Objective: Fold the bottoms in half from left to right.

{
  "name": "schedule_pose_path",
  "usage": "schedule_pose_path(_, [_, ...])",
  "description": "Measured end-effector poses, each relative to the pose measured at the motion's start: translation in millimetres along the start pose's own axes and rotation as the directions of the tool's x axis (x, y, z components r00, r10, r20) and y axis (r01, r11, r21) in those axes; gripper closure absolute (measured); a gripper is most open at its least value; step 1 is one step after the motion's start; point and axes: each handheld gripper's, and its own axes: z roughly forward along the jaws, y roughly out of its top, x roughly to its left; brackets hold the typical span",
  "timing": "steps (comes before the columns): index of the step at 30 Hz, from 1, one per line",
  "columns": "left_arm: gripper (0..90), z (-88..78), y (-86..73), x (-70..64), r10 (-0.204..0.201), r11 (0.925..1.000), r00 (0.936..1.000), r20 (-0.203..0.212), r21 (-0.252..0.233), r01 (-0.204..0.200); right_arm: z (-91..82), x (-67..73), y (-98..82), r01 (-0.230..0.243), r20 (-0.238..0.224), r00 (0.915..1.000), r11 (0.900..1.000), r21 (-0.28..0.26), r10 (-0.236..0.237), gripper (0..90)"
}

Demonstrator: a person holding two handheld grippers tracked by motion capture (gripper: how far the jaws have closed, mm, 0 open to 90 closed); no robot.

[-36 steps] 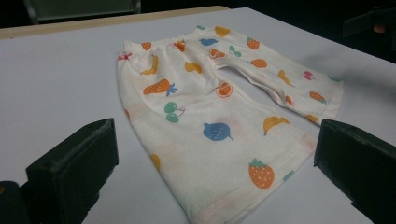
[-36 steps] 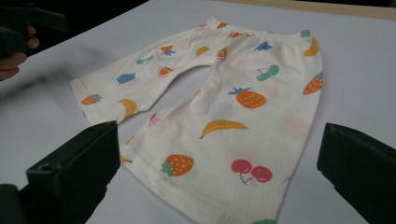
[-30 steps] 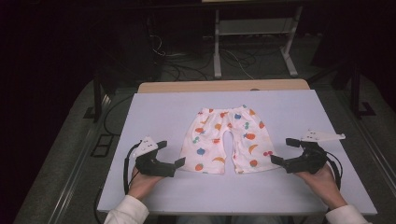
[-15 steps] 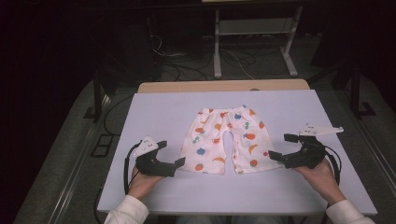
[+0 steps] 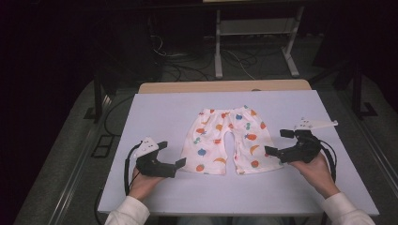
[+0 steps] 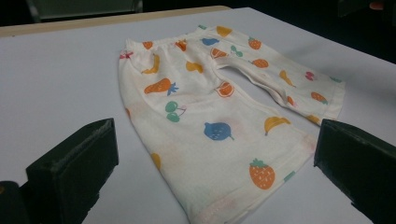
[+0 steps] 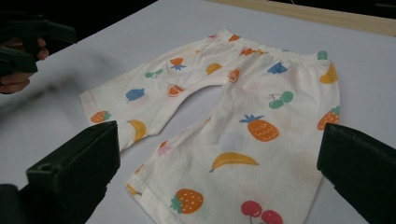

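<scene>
Fruit-print shorts (image 5: 229, 140) flat at frame centre, waistband toward top, leg hems toward bottom. Left gripper (image 5: 180, 163) at left hem corner, right gripper (image 5: 269, 151) at right hem; both jaws spread, empty. Both equally near.

So the shorts (image 5: 229, 140) lie flat in the middle of the table (image 5: 159, 112), waistband at the far side, both legs pointing back toward the person. The left gripper (image 5: 176, 165) sits just beside the hem of the left leg, the right gripper (image 5: 271, 152) right at the hem of the right leg. Behind the table there's a stand (image 5: 256, 28) on the floor with cables (image 5: 178, 61) beside it.
</scene>
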Motion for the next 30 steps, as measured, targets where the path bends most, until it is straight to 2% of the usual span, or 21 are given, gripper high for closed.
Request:
schedule_pose_path(15, [0.0,-0.2,0.0,0.3,-0.002,1.0,1.0,-0.001,0.0,0.002,14.7,1.5,15.8,0.035,-0.008,0.9994,0.999,0.019,-0.034,0.0])
schedule_pose_path(30, [0.0,-0.6,0.3,-0.1,-0.004,1.0,1.0,0.0,-0.004,0.004,30.7,2.5,37.6,0.043,-0.016,0.999,0.999,0.017,-0.042,0.0])
